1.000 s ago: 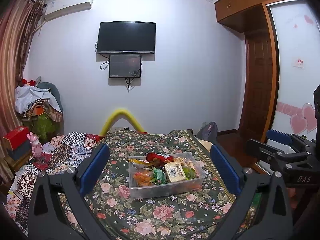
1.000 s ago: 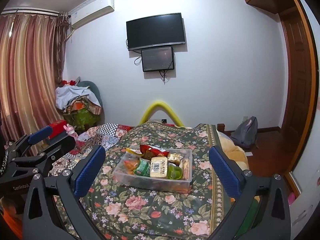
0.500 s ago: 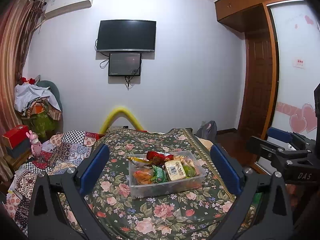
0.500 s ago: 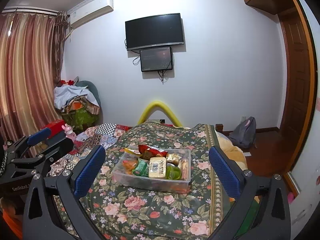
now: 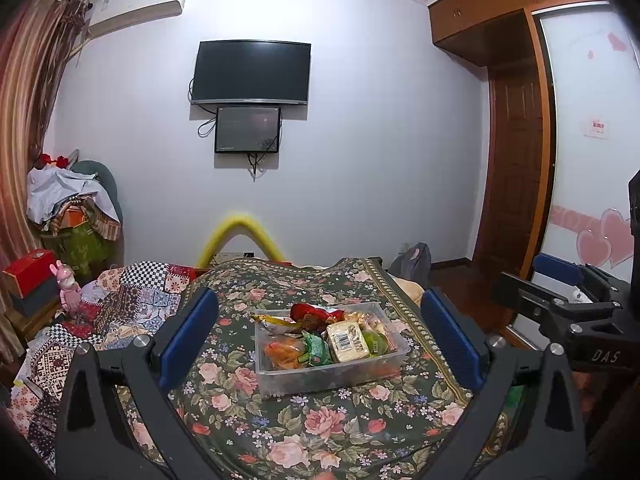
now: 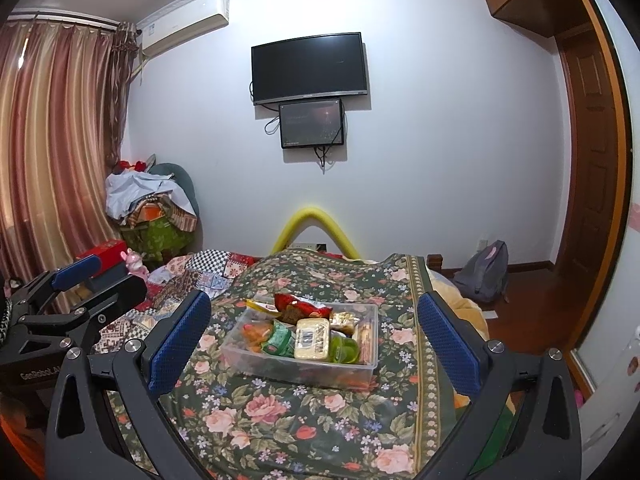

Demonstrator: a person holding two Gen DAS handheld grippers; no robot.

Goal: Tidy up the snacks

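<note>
Inside clear bin (image 5: pixel 332 376), lower snacks (image 6: pixel 308 334) lie half-hidden.

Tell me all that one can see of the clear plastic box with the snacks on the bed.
The clear plastic box is rectangular, shallow, translucent and without a lid. It sits flat on the floral bedspread, its corner turned slightly toward the cameras. Snack packets fill it and rise above its rim; a red bag sticks out at the back. Neither gripper touches it.

Each hand-held gripper (image 5: pixel 320 336) (image 6: pixel 314 334) has a black triangular-cutout frame, silver screws and textured blue finger pads (image 5: pixel 188 334).
</note>
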